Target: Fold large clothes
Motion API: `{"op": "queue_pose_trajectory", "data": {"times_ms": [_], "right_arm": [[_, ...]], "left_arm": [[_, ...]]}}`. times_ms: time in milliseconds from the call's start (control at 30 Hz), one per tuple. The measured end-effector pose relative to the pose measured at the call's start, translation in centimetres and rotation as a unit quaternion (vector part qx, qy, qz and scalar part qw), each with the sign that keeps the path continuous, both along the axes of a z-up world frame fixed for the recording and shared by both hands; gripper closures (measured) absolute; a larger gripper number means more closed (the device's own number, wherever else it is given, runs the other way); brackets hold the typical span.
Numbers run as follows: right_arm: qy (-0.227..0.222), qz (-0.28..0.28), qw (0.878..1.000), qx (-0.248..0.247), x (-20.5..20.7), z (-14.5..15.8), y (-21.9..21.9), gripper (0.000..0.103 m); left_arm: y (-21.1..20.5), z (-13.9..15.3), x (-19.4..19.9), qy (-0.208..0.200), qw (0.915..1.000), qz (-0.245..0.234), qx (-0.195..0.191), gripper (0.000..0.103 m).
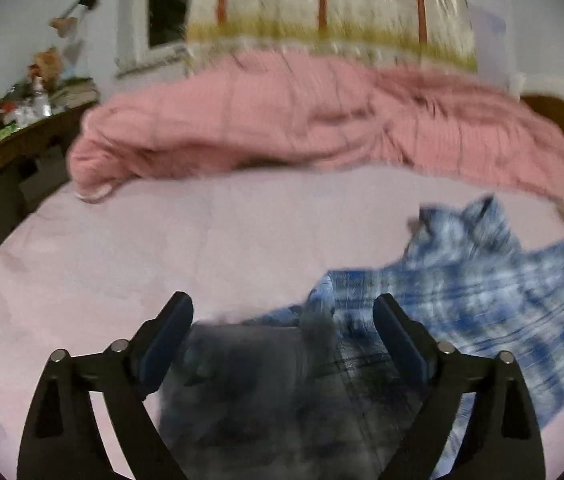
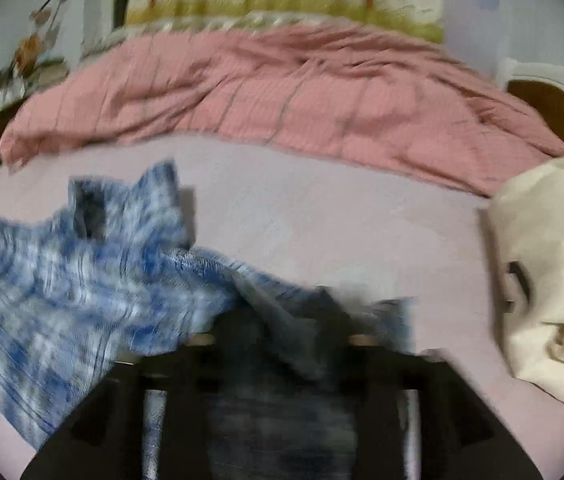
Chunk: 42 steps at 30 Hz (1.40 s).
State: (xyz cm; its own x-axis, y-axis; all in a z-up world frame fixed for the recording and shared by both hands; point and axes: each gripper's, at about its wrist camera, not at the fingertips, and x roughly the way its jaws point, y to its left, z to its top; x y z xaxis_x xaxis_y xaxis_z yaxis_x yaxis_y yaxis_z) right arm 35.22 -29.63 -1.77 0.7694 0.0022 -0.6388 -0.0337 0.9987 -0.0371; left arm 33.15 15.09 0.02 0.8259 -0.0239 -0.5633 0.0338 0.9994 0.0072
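Nearest to us in the left wrist view, the left gripper (image 1: 282,312) has its two black fingers (image 1: 174,320) spread wide apart, and a dark, blurred fold of the blue plaid shirt (image 1: 482,280) sits in the gap between them without either pad pressing on it. In the right wrist view the right gripper (image 2: 282,344) is heavily smeared by motion; its fingers appear parted, with a dark bunch of the same shirt (image 2: 82,280) draped across and between them, though we cannot tell whether the cloth is loose or caught. The shirt, blue and white checked, lies crumpled on the pale pink bed sheet (image 1: 162,240), spreading from the left fingers toward the right side of that view and from the right fingers toward the left side of the other, so it sits between the two grippers. Its collar end rises in a peak a little farther away. To the right in the right wrist view, a cream cloth (image 2: 550,272) lies folded in a heap on the sheet, well apart from the shirt. Beyond the bare sheet, a rumpled pink blanket (image 1: 302,120) stretches across the width of the bed. Behind it hangs a pale curtain (image 1: 322,0) with red vertical stripes and a yellow-green band. At far left stands a dark wooden bench (image 1: 14,144) crowded with small, indistinct items.
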Motion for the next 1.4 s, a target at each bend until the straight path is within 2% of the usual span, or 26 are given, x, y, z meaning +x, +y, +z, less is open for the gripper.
{"op": "queue_pose_trajectory", "data": {"times_ms": [33,133,233,333,400,467,500,533,567,600,633,667,733,800,867,933,1000,1033,1067,1167,1200,1233,1300,1333,1367,1400], "right_arm": [[-0.015,-0.011,1.0,0.006,-0.7,0.7,-0.8,0.009],[-0.025,-0.017,0.998,0.052,-2.7,2.5,-3.9,0.008],[-0.028,-0.056,0.993,0.096,-4.3,3.0,-7.2,0.008],[-0.009,-0.078,0.989,0.128,-4.4,1.8,-9.4,0.008],[0.034,-0.043,0.985,0.163,-3.1,-0.3,-9.5,0.008],[0.078,-0.014,0.984,0.16,-1.6,-2.4,-8.5,0.008],[0.084,-0.017,0.987,0.139,-1.1,-3.2,-7.7,0.012],[0.087,-0.025,0.991,0.095,-0.6,-3.8,-6.7,0.025],[0.083,-0.027,0.995,0.052,-0.4,-4.0,-5.7,0.037],[0.074,-0.019,0.996,0.037,-0.4,-3.9,-5.0,0.072],[0.056,-0.019,0.998,0.018,-0.7,-3.3,-4.3,0.091],[0.029,-0.024,0.999,-0.001,-1.0,-2.5,-3.8,0.092],[-0.016,-0.028,0.999,-0.012,-1.6,-0.7,-3.7,0.094],[-0.044,-0.028,0.999,0.0,-1.4,1.1,-4.0,0.094],[-0.036,-0.031,0.999,0.003,0.0,1.4,-4.3,0.094],[-0.012,-0.041,0.999,-0.01,1.6,0.1,-4.1,0.094],[0.033,-0.05,0.998,-0.02,3.5,-3.3,-4.1,0.094],[0.056,-0.05,0.997,-0.022,3.9,-4.5,-4.2,0.093],[0.065,-0.053,0.996,-0.026,4.2,-5.0,-4.1,0.092],[0.053,-0.064,0.996,-0.036,3.7,-4.0,-4.3,0.087],[0.054,-0.074,0.995,-0.04,3.3,-3.9,-4.6,0.079],[0.053,-0.087,0.994,-0.046,2.8,-3.8,-4.8,0.063],[0.028,-0.111,0.991,-0.067,1.0,-2.4,-4.7,0.043],[0.015,-0.108,0.992,-0.069,0.4,-1.9,-4.3,0.038],[0.001,-0.095,0.993,-0.066,-0.6,-0.7,-3.8,0.036],[-0.003,-0.078,0.995,-0.058,-1.4,0.8,-3.2,0.03]], "left_arm": [[0.7,0.6,-0.8,-0.004,0.9998,-0.008,-0.016,0.011],[2.8,1.6,-2.7,-0.006,0.9984,0.002,-0.056,0.004],[4.5,1.2,-3.2,0.006,0.9961,0.002,-0.088,0.002],[4.9,-0.8,-1.9,0.061,0.9928,-0.002,-0.103,0.002],[4.8,-2.5,-0.9,0.09,0.9902,0.006,-0.107,0.002],[4.9,-3.5,-0.6,0.079,0.9905,0.031,-0.109,0.019],[5.0,-4.0,-0.6,0.073,0.9901,0.033,-0.115,0.023],[4.9,-4.3,-0.5,0.078,0.9889,0.027,-0.123,0.035],[4.9,-4.4,-0.4,0.082,0.9885,0.026,-0.124,0.054],[5.0,-4.3,-0.3,0.079,0.9888,0.033,-0.122,0.064],[5.3,-4.1,-0.5,0.07,0.9891,0.041,-0.123,0.079],[5.7,-3.9,-0.6,0.061,0.9881,0.041,-0.135,0.091],[6.1,-3.5,-1.0,0.042,0.9873,0.043,-0.147,0.092],[5.8,-3.1,-1.3,0.032,0.9901,0.065,-0.12,0.092],[5.0,-3.5,-1.1,0.037,0.9929,0.077,-0.082,0.092],[4.5,-4.3,-0.4,0.062,0.9927,0.083,-0.062,0.091],[4.8,-5.2,0.3,0.091,0.9899,0.09,-0.062,0.082],[5.0,-5.8,0.9,0.114,0.9873,0.091,-0.063,0.072],[5.1,-6.1,1.2,0.124,0.986,0.092,-0.063,0.071],[5.0,-5.5,0.5,0.105,0.989,0.082,-0.066,0.066],[4.9,-5.2,0.0,0.095,0.9905,0.077,-0.063,0.063],[4.7,-4.6,-0.7,0.08,0.9923,0.075,-0.058,0.059],[3.9,-3.1,-2.6,0.044,0.9962,0.064,-0.04,0.045],[3.2,-2.3,-4.0,0.023,0.9983,0.047,-0.027,0.039],[2.5,-1.8,-5.0,0.016,0.9992,0.035,-0.011,0.025],[1.8,-1.5,-5.9,0.022,0.9991,0.036,0.009,0.019]]}}
